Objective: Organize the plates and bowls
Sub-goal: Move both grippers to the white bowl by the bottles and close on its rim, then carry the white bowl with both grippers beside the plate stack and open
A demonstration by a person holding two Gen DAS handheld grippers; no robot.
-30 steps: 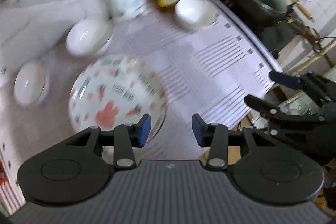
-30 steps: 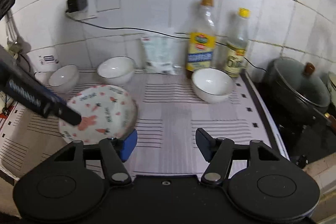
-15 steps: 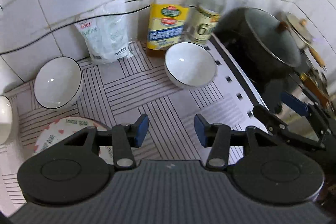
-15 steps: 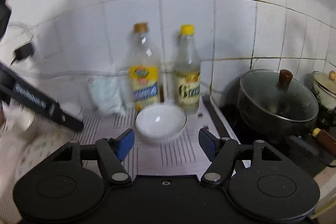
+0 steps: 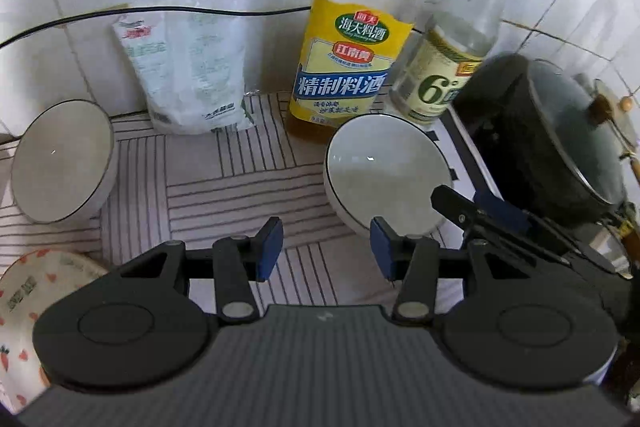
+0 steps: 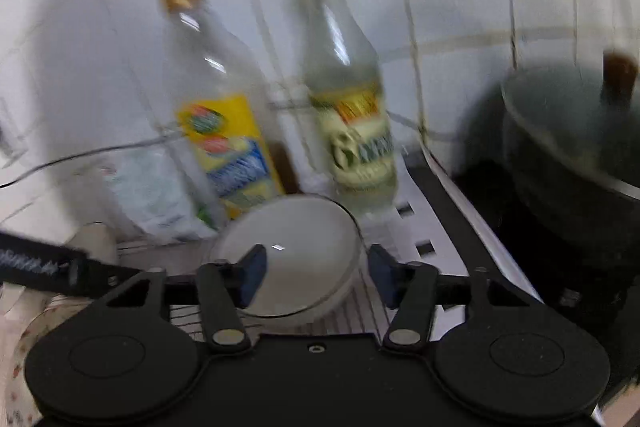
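Your right gripper [image 6: 314,273], fingers spread open, straddles the near rim of the white bowl [image 6: 296,259], ready to grasp; your left gripper [image 5: 326,247] hovers open nearby.

White bowl [image 5: 384,171] before two bottles [image 5: 344,67]; jaws apart.

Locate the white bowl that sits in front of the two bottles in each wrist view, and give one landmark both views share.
Left wrist: the white bowl sits right of centre, just beyond the right finger of the left tongs, with the right tongs reaching in over its right rim.
Right wrist: the same bowl lies low at centre, between the open fingers of the right tongs.
Shared landmark: the yellow-capped bottle directly behind it.
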